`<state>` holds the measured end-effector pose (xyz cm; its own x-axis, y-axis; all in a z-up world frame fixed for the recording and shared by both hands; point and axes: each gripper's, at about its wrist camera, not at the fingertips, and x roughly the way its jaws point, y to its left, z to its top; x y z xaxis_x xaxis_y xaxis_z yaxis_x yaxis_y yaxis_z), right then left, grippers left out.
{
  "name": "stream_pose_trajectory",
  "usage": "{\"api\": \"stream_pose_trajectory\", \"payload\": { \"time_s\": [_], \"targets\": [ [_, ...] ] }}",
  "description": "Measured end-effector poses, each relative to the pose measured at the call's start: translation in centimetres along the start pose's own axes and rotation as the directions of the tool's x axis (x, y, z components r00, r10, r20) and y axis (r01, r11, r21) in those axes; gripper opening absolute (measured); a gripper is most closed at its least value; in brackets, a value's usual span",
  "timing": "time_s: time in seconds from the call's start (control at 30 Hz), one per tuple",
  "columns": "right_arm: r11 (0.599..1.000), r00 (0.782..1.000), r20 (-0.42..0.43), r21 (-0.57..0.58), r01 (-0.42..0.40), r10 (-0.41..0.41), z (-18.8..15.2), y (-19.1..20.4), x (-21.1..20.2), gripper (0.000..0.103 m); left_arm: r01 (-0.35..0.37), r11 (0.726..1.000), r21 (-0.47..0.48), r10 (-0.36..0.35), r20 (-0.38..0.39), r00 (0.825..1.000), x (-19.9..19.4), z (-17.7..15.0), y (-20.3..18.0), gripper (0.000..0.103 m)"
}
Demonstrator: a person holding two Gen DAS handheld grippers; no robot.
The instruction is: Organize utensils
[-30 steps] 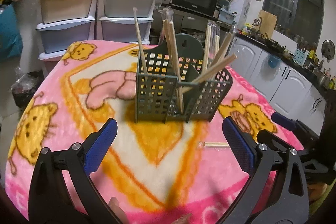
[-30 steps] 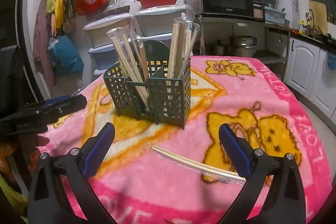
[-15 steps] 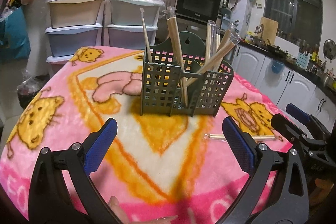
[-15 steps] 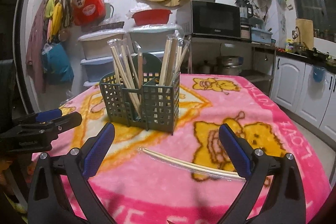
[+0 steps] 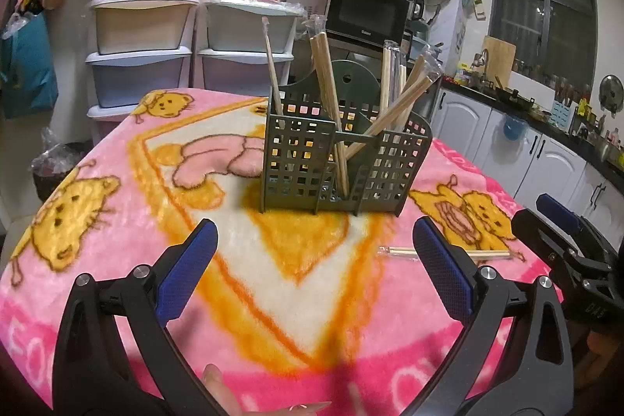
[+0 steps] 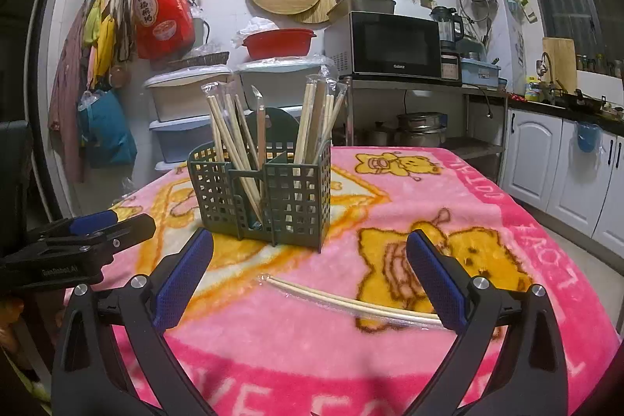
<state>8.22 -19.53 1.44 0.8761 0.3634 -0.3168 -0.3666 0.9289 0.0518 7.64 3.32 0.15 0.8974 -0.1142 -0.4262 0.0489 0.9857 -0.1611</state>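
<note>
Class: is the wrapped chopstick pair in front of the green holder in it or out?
Out: the wrapped chopstick pair lies flat on the blanket.

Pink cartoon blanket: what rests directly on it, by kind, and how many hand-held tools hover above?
Dark green plastic lattice utensil holder: 1
Clear-wrapped pair of wooden chopsticks, lying loose: 1
Black tools with blue pads: 2, left tool and right tool
Total: 4
</note>
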Motion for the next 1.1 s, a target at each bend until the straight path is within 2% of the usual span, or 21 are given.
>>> {"api": "stream_pose_trajectory", "payload": {
  "time_s": [1.1],
  "targets": [
    [1.000,1.000,-0.001,0.000,-0.001,0.001,-0.15,0.09,-0.12,0.096,-0.001,1.000,-0.008,0.001,0.009,1.000,-0.39,0.12,0.21,0.092]
  ]
}}
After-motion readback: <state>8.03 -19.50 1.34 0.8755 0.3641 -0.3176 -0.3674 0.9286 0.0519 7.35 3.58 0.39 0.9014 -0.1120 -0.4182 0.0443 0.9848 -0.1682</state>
